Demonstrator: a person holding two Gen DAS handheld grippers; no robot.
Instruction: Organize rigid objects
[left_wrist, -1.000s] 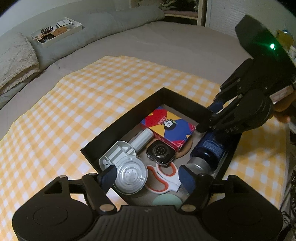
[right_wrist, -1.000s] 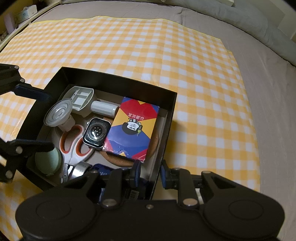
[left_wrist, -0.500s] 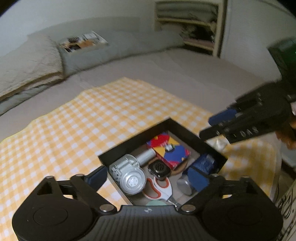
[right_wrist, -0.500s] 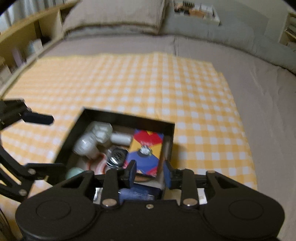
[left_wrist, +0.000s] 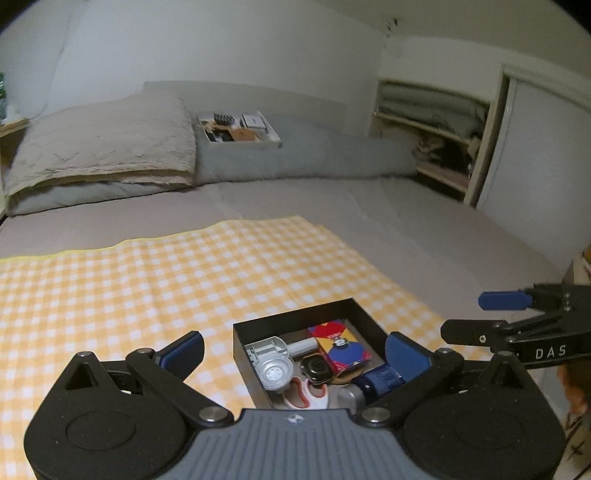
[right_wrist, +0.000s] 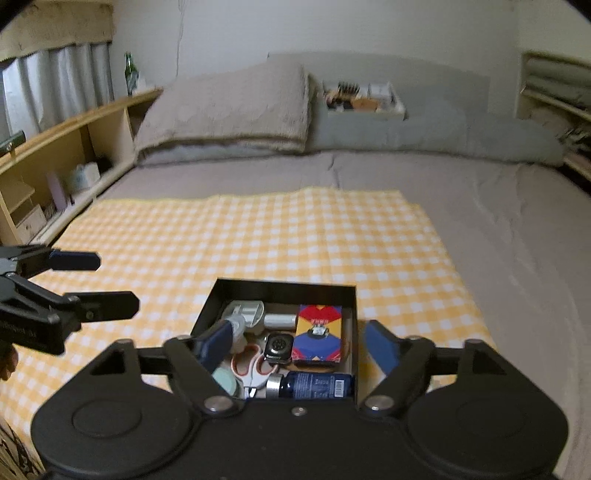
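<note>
Box: the black open box (right_wrist: 284, 291) full of things sits below your empty left gripper (left_wrist: 293, 350) and right gripper (right_wrist: 295, 347), both opening wide.

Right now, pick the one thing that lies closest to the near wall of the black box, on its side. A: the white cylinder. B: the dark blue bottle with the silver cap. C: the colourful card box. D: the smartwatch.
B: in the right wrist view the dark blue bottle lies on its side along the near wall of the black box; the rest sit farther back.
</note>
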